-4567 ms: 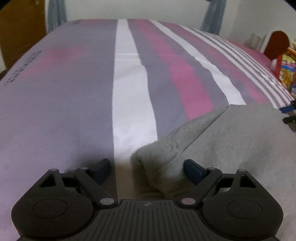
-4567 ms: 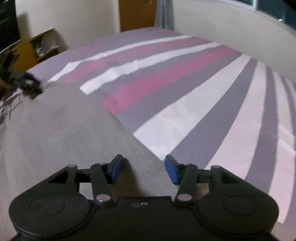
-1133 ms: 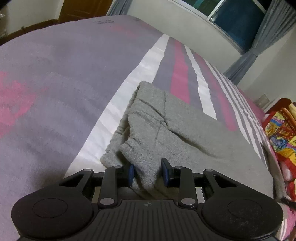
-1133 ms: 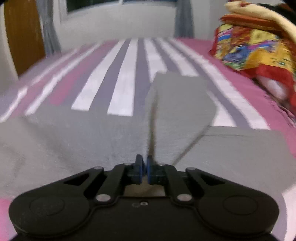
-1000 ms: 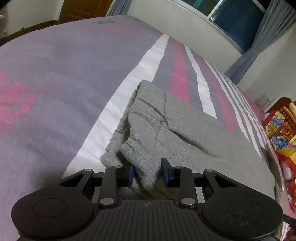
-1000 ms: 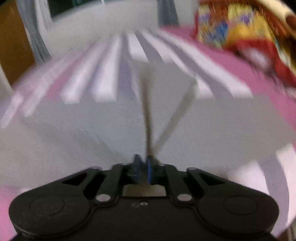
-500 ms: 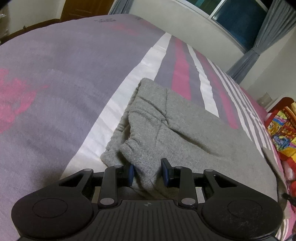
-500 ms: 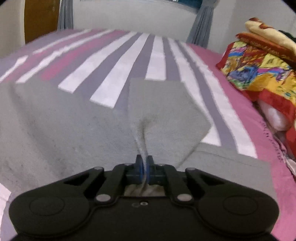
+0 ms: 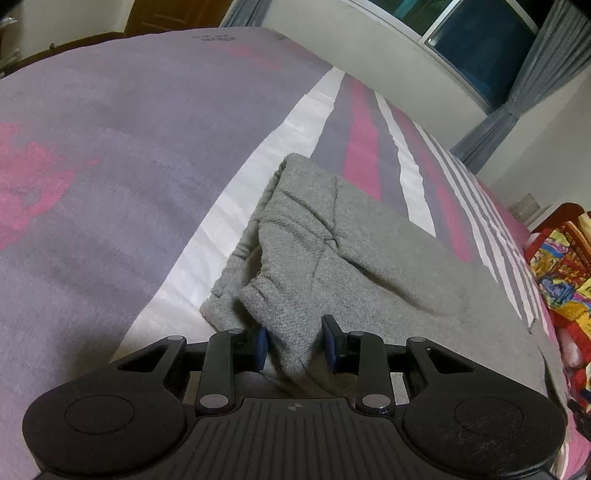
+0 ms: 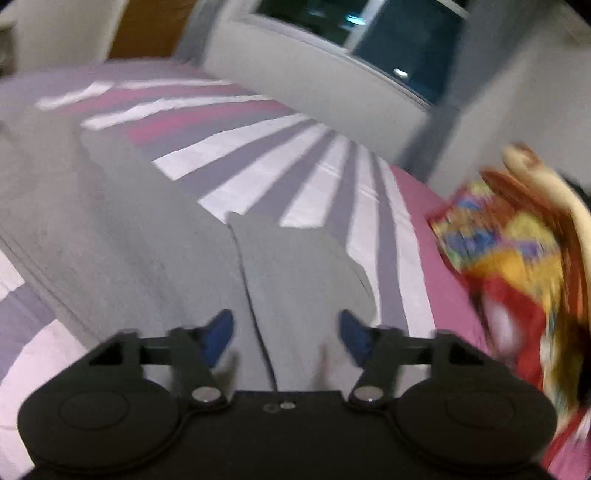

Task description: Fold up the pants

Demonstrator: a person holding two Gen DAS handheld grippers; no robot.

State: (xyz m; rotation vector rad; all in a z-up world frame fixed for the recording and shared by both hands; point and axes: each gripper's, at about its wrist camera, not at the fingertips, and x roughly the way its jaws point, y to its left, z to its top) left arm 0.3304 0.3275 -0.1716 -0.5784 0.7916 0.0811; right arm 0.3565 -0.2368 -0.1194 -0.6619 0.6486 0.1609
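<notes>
Grey pants [image 9: 369,266] lie on a striped bedspread [image 9: 110,166]. In the left wrist view the waistband end is bunched up close to me. My left gripper [image 9: 295,341] is shut on a thick fold of the waistband. In the right wrist view the leg end of the pants [image 10: 288,266] lies flat with a dark seam line running toward me. My right gripper [image 10: 286,332] is open and empty just above it; the view is blurred.
A colourful red and yellow blanket pile [image 10: 517,258] sits at the right edge of the bed, and shows in the left wrist view [image 9: 561,273]. A window [image 9: 472,48] with grey curtains is behind the bed. A wooden door [image 10: 147,29] is far left.
My right gripper has opened and let go of the pants leg, which now lies flat. My left gripper still holds the waistband and has barely moved.
</notes>
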